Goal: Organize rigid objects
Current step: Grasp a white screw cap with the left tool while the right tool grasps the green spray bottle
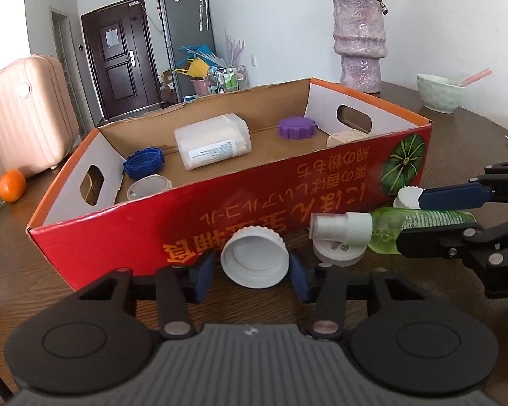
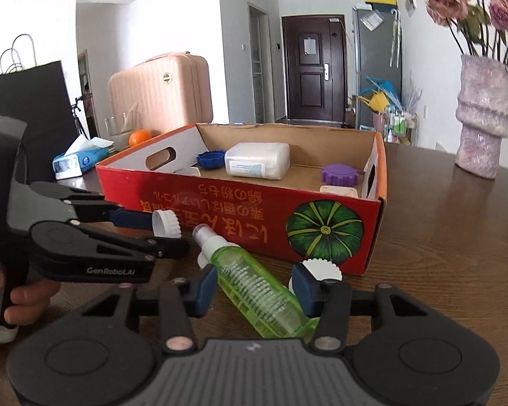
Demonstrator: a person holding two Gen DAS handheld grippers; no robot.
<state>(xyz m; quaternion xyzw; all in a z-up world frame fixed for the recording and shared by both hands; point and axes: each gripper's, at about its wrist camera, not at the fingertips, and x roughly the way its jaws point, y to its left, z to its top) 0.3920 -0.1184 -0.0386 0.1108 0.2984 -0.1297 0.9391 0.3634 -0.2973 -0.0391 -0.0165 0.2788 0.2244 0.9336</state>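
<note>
The box [image 1: 220,199] is a shallow open carton with a red printed front wall, orange rim and cut-out handles at both ends; it stands on the table [image 1: 457,142]. Inside the box lie a translucent white container [image 1: 212,141] on its side, a blue cap [image 1: 144,162], a purple cap [image 1: 296,128] and two pale caps.

Just in front of the box, the left gripper [image 1: 252,270] has its fingers spread wide on either side of a large white cap [image 1: 254,260] tipped on edge, hollow side toward the camera. The pads stand close to the cap's sides; contact cannot be confirmed.

Also in front of the box, a green transparent spray bottle [image 2: 257,287] with a white nozzle lies on its side. The right gripper [image 2: 254,291] is wide open around the bottle, without gripping it. A small white ridged cap [image 2: 320,269] rests against the box front beside the right finger.
</note>
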